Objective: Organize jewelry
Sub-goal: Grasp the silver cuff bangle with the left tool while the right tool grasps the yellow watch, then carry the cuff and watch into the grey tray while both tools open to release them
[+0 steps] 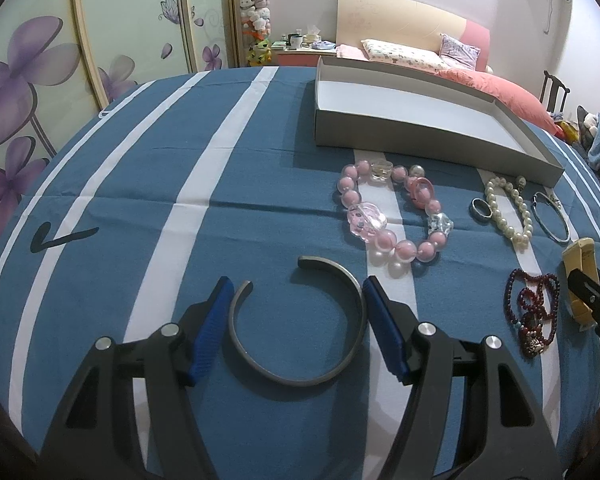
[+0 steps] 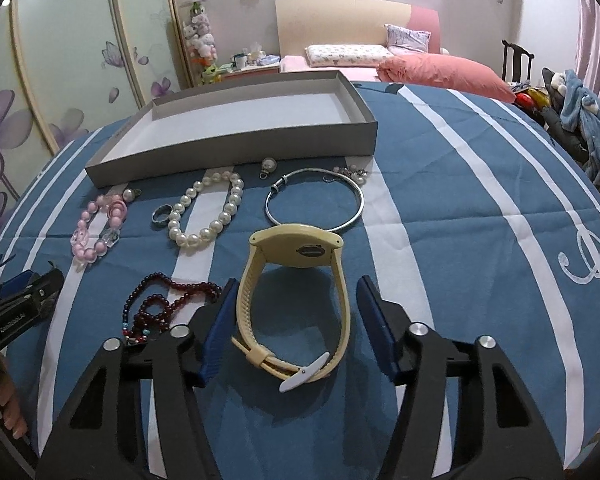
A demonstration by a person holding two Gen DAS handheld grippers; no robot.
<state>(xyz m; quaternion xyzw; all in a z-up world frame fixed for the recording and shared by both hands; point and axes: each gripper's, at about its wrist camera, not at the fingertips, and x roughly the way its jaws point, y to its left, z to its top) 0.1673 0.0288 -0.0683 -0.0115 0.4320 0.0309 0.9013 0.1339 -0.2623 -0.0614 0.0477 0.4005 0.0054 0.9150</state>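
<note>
Bedroom table under a blue striped cloth (image 1: 188, 184), jewelry laid out before an empty grey tray (image 1: 388, 138).

My left gripper (image 1: 298, 324) straddles the grey open cuff (image 1: 300, 376) — its blue pads sit right at the band's two sides, touching or nearly so; I can't say it's clamped yet. My right gripper (image 2: 294, 324) has its jaws apart around the cream watch (image 2: 296, 256), whose strap stands in a buckled loop, a clear gap on the right side. Both pieces lie nearest me, likely why I take them first. Pink bead bracelet (image 1: 392, 216), pearl strand (image 2: 208, 216), ring (image 2: 162, 213), silver bangle (image 2: 316, 200) and dark red beads (image 2: 168, 304) wait between us and the tray.
</note>
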